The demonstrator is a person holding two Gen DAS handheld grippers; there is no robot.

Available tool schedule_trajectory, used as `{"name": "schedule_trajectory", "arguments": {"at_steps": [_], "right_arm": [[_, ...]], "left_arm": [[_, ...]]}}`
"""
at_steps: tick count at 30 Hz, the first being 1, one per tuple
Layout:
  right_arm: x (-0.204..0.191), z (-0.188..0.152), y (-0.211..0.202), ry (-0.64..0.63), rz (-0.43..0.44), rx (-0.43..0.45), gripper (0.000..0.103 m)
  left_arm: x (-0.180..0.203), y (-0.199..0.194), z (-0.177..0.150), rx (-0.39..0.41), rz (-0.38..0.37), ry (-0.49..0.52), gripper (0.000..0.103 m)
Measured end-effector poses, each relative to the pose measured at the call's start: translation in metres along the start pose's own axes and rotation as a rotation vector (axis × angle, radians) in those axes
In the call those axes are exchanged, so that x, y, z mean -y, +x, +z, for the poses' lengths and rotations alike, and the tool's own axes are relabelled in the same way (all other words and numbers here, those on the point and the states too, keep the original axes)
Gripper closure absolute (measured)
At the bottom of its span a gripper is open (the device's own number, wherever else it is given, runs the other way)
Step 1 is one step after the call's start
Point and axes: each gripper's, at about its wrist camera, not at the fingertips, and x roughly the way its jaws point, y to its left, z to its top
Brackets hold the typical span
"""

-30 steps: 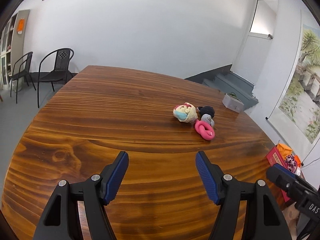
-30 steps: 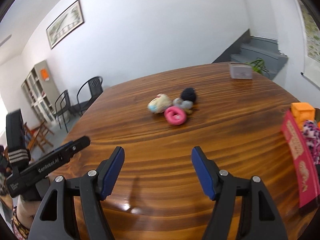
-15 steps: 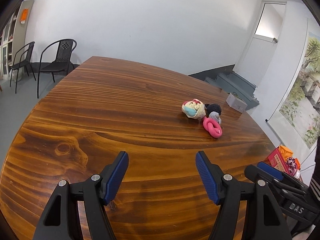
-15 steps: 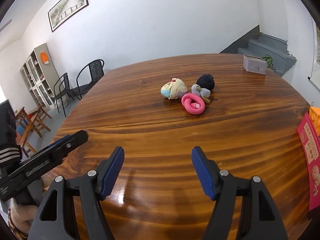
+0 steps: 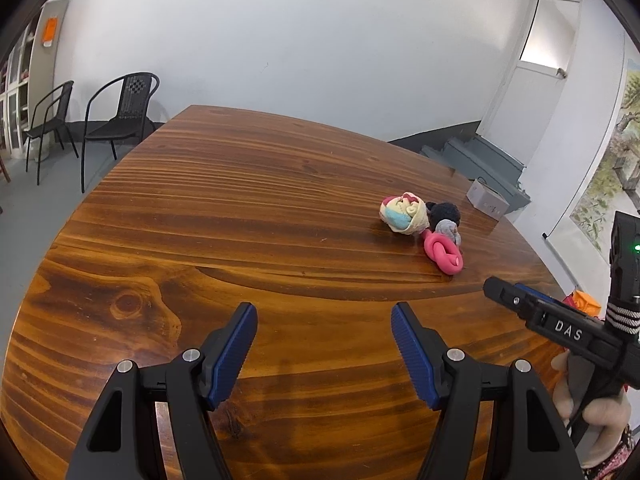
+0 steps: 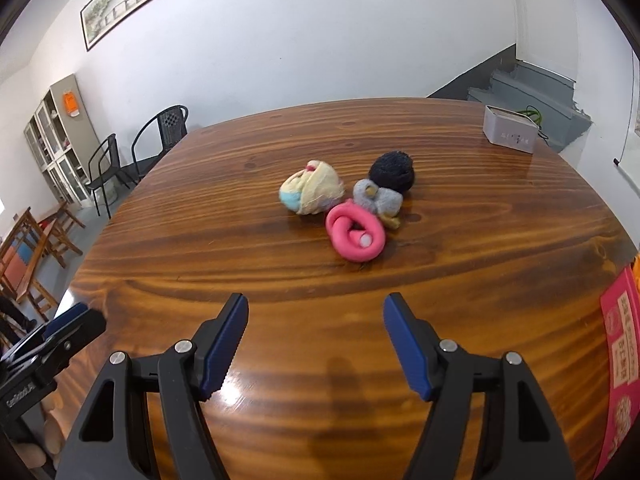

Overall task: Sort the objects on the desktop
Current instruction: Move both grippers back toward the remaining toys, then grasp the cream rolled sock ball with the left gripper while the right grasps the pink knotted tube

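Both grippers are hovering low over the near part of the wooden table [image 6: 480, 272], each with its blue-padded fingers spread wide and nothing between them. The left gripper [image 5: 324, 344] is pointing forward across the boards, with the cluster of small objects lying ahead and off to its right. The right gripper [image 6: 316, 336] is aiming almost straight at that cluster — the pink knotted loop [image 6: 355, 237] is sitting nearest to it, touching the grey bundle [image 6: 378, 199] behind, with the black ball [image 6: 392, 171] just beyond and the pastel rolled bundle [image 6: 312, 193] just beside them on the left. In the left wrist view the right gripper is showing at the right edge, gripped by a gloved hand [image 5: 596, 412]. A grey box [image 6: 509, 134] is standing near the far edge, well apart from the cluster.
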Motion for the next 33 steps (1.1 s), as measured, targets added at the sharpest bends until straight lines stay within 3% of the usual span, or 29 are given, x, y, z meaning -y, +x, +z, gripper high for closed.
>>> {"name": "schedule_trajectory", "arguments": {"at_steps": [11, 20, 25, 26, 28, 33], "right_arm": [[0.034, 0.014, 0.032, 0.036, 0.025, -0.038, 0.029], [0.035, 0.04, 0.075, -0.001, 0.068, -0.095, 0.029], [0.032, 0.046, 0.094, -0.039, 0.038, -0.119, 0.029], [0.032, 0.046, 0.097, -0.044, 0.037, -0.121, 0.033], [0.032, 0.046, 0.101, -0.053, 0.033, -0.131, 0.049], [0.033, 0.037, 0.092, -0.083, 0.024, -0.157, 0.053]], "left_arm": [[0.025, 0.041, 0.042, -0.036, 0.01, 0.104, 0.032], [0.035, 0.094, 0.074, -0.101, -0.007, 0.103, 0.032], [0.045, 0.121, 0.089, -0.123, -0.02, 0.119, 0.032], [0.05, 0.126, 0.091, -0.121, -0.022, 0.133, 0.032], [0.059, 0.136, 0.098, -0.112, -0.029, 0.158, 0.032], [0.084, 0.16, 0.108, -0.099, -0.042, 0.254, 0.032]]}}
